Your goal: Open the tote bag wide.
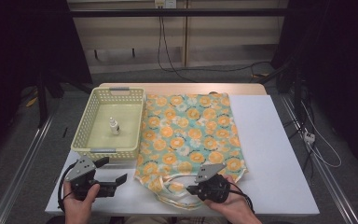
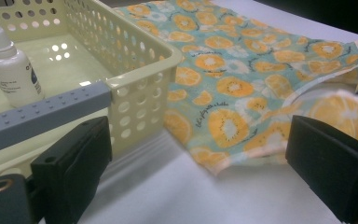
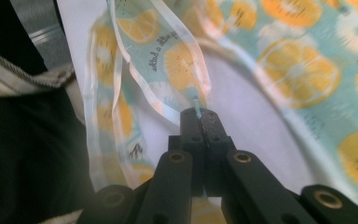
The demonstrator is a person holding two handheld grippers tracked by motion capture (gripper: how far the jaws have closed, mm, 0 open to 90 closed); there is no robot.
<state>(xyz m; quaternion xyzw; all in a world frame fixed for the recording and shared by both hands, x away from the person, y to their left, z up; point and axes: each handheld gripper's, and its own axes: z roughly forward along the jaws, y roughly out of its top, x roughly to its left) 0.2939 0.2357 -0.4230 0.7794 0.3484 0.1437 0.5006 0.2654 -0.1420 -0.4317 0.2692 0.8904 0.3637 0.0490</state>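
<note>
Two tongs are working: the right tongs point(image 3: 200, 116) are pinching a strap of the orange-print garment point(image 1: 189, 133), lying mid-counter right of the basket point(image 1: 85, 128); the left tongs point(image 1: 113, 169) are hanging released near-left. Handling is barely beginning; everything remains.

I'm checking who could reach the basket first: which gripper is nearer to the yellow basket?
Left. The left gripper sits open just below the basket; the right gripper is off to its right, shut on the garment's strap.

On my desk point(image 1: 270, 154) the basket point(image 1: 86, 123) sits left of the cloth point(image 1: 191, 135), touching it, a bottle point(image 1: 114, 126) inside; my claws are nearest me.
</note>
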